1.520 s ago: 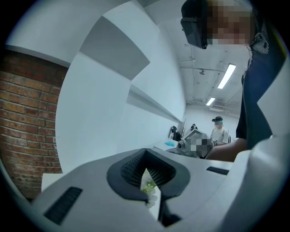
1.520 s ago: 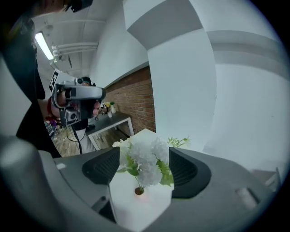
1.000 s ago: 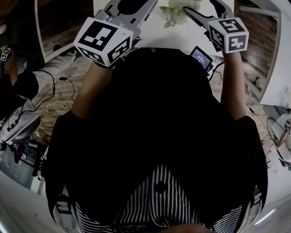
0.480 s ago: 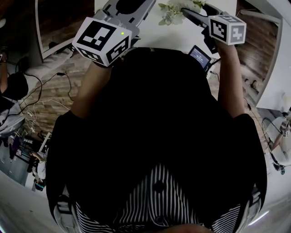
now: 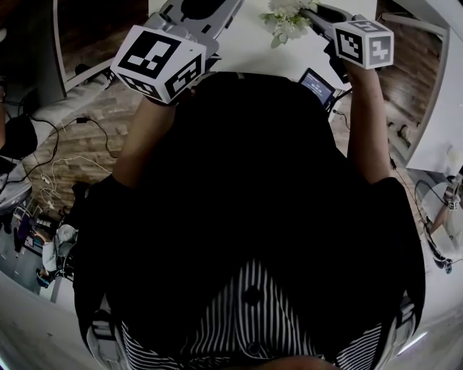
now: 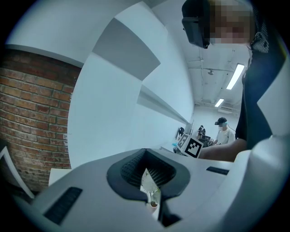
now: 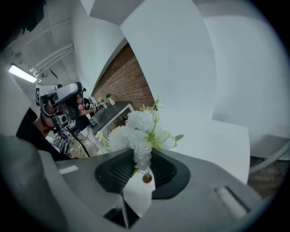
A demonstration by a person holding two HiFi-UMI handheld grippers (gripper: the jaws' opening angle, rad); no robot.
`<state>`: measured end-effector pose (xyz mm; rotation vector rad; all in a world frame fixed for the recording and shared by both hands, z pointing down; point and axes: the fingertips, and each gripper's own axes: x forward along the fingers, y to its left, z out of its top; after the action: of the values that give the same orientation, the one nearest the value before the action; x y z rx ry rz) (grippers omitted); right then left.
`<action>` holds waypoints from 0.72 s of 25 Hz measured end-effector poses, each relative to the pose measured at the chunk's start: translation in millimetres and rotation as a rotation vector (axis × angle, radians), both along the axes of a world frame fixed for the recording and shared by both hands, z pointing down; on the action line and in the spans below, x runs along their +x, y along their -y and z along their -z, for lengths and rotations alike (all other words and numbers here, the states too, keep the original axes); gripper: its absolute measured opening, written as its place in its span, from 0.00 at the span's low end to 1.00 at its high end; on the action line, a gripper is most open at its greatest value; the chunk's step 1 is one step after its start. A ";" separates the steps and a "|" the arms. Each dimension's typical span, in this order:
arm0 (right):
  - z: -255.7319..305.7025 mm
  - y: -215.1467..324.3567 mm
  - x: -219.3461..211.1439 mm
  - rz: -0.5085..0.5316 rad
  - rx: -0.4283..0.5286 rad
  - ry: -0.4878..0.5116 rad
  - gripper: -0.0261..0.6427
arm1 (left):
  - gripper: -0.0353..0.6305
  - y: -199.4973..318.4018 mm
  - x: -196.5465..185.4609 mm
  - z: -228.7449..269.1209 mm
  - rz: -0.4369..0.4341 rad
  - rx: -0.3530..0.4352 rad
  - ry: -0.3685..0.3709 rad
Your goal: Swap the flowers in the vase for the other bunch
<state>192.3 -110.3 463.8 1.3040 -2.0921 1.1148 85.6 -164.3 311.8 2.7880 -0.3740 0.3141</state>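
A bunch of white flowers [image 5: 288,18] with green leaves lies at the far edge of the white table [image 5: 253,47]. My right gripper [image 5: 309,10] reaches into it from the right. In the right gripper view its jaws are closing on the bunch [image 7: 140,131]. The stems run down between the pads of that gripper [image 7: 142,164], and a brown cut end shows there. My left gripper [image 5: 199,7] hangs level at the left, away from the flowers. Its jaws [image 6: 147,174] stand nearly together; a small pale sprig shows in the slit, and I cannot tell whether it is held. No vase is in view.
A small device with a lit screen [image 5: 318,85] lies at the table's near edge under my right arm. A white frame [image 5: 434,87] stands at the right. Cables lie on the brick-patterned floor [image 5: 87,144] at the left. Another person [image 6: 223,131] works far behind.
The right gripper has rolled, sunk a little into the flowers and drawn its jaws in around the stems. The bunch has shifted slightly right. The left gripper has stayed put.
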 end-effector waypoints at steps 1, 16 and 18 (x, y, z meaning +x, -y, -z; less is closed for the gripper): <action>1.6 0.4 -0.7 0.000 0.002 -0.002 0.17 | 0.06 0.6 -1.0 0.6 0.002 -0.001 0.000; 36.2 0.9 -16.7 -0.031 0.057 -0.005 0.15 | 0.06 0.7 -19.0 13.1 -0.015 0.001 -0.044; 43.4 1.9 -18.7 -0.045 0.069 -0.005 0.15 | 0.06 2.7 -22.1 15.6 -0.022 0.000 -0.060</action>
<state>173.7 -112.2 420.4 1.3904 -2.1246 1.0655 63.5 -167.0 296.1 2.7963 -0.3296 0.2352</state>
